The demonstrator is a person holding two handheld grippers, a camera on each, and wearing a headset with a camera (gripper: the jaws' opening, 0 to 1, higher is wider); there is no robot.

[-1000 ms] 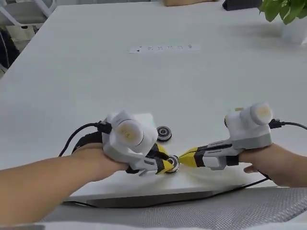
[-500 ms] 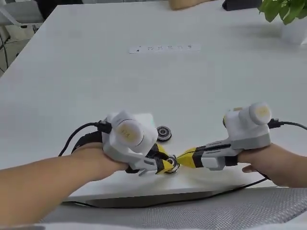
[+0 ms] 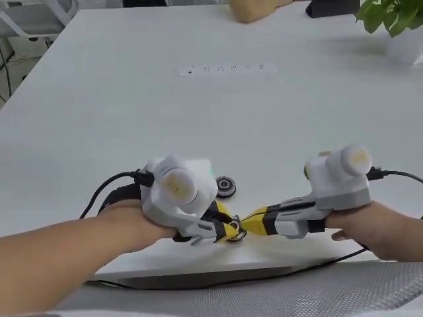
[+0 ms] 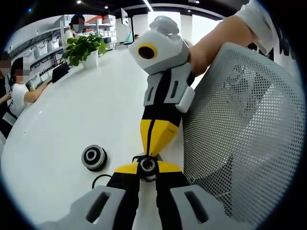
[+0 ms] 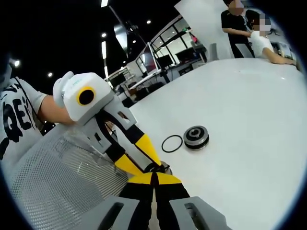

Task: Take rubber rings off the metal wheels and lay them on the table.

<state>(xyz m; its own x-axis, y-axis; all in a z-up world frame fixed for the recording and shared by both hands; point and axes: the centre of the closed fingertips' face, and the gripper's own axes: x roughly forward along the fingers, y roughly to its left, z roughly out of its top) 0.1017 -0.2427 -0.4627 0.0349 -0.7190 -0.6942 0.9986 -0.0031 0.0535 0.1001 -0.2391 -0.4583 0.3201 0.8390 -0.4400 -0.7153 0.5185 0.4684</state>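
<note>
Head view: left tongs (image 3: 229, 230) clamp the wheel (image 3: 237, 232); right tongs (image 3: 248, 220), tips together, meet it head-on from the opposite side.

Open-plan office or lab workspace, long white table (image 3: 132, 99) running through the room, people (image 4: 21, 91) sitting along it, plant (image 4: 84, 48) standing on it, power strip (image 3: 225, 68) lying mid-table, mesh chair (image 4: 240, 134) standing at the near edge, shelves (image 4: 43, 48) carrying storage bins, ceiling lights (image 5: 105, 48) shining overhead.
</note>
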